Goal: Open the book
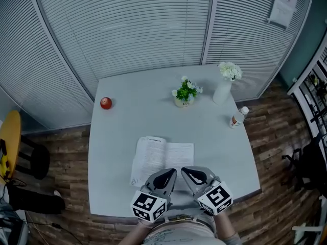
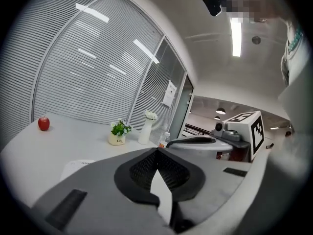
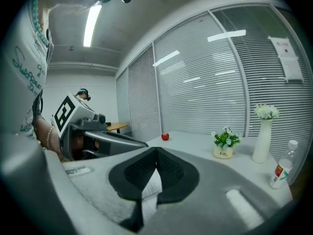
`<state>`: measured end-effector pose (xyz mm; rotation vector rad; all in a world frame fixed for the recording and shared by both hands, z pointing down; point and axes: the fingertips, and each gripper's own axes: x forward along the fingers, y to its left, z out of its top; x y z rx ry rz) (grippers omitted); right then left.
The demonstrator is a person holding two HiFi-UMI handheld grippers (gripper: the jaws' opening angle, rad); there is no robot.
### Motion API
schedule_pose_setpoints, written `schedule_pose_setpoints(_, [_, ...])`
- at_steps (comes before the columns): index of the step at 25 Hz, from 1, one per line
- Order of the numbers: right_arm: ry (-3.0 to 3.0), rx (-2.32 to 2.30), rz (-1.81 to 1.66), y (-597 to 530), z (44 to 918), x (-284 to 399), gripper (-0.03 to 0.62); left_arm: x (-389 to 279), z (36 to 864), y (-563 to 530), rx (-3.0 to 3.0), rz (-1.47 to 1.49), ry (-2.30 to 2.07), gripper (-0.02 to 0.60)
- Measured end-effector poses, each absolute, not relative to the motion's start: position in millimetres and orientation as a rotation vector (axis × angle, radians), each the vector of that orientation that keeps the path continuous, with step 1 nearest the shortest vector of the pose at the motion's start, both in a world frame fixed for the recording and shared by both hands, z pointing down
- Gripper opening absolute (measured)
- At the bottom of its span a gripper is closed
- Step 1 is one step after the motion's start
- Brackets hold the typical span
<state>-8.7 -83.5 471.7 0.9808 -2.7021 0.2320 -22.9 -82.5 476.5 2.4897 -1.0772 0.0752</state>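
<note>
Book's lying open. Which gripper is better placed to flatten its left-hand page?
Left, probably. The left gripper, jaws shut, lies across the near edge of the open white book's left half; the right gripper, also shut, lies over its right half.

The left gripper (image 1: 168, 173) and right gripper (image 1: 190, 173) are hand-held tools with smooth grey shells, lined with black ribbed pads (image 3: 137, 170). Each carries a white cube (image 1: 149, 205) printed with black square markers. The person wears a pale top (image 3: 19, 72) with teal script.
</note>
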Motion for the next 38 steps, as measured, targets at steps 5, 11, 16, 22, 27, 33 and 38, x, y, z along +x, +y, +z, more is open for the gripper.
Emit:
schedule_pose_setpoints(5, [-2.691,0.984,0.226,-85.8,472.6,-12.9,0.002,-26.0,479.0,-82.2,2.484,0.08,-1.06,-0.002])
schedule_pose_setpoints(11, [-2.671,0.993,0.241,-85.0,477.4,-8.9,0.002,-23.8,485.8,-77.8,2.5,0.131,-1.053,-0.002])
schedule_pose_setpoints(16, [-2.657,1.01,0.239,-84.2,479.3,-6.7,0.002,-21.7,488.9,-75.9,2.5,0.155,-1.039,-0.002])
schedule_pose_setpoints(22, [-2.636,1.029,0.243,-85.1,483.1,-3.6,0.002,-20.5,492.8,-73.9,2.498,0.174,-1.019,-0.002])
schedule_pose_setpoints(27, [-2.632,1.034,0.239,-86.5,480.8,-2.8,0.002,-20.7,494.2,-73.3,2.497,0.178,-1.015,-0.002])
schedule_pose_setpoints(33, [-2.624,1.035,0.247,-85.0,482.3,-0.4,0.002,-19.1,493.6,-71.2,2.498,0.18,-1.01,-0.002])
schedule_pose_setpoints(38, [-2.616,1.04,0.235,-84.9,483.0,2.7,0.002,-20.0,494.5,-71.4,2.503,0.182,-1.016,-0.002])
